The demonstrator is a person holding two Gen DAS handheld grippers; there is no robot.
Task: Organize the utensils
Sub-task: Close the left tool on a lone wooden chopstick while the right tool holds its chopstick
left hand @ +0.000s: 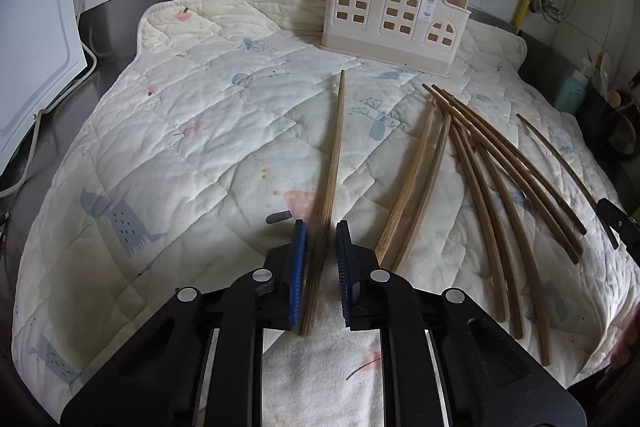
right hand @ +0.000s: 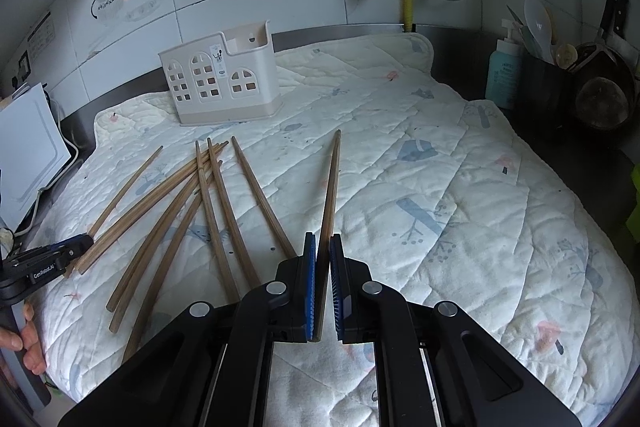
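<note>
Two grippers each pinch one wooden chopstick above the quilted mat (left hand: 168,131). The left gripper (left hand: 321,227) has its blue pads closed on the thick end of a chopstick (left hand: 334,147), whose thin tip runs off toward twelve o'clock, pointing at the beige utensil holder (left hand: 394,7) standing at the mat's far edge. The right gripper (right hand: 323,239) likewise clamps its own chopstick (right hand: 331,179), tip toward twelve o'clock, while the holder sits at about ten o'clock in that view.

The loose chopsticks (left hand: 480,163) lie fanned on the mat at about two o'clock from the left gripper, some crossing near their thin ends, with one stray stick farther out at three o'clock. From the right wrist view the same fan spreads at nine to ten o'clock.

Both sticks are held only near their butt ends, so the long free length is likely to swing or pivot between the pads during a lift; a tilted stick could miss the holder's open top and knock against its rim. The holder looks light and stands on soft cloth, so a hard poke might tip or shove it. The two long tips could also cross if both hands approach the holder together. Dragging a tip low across the fan would probably scatter the crossing sticks.
</note>
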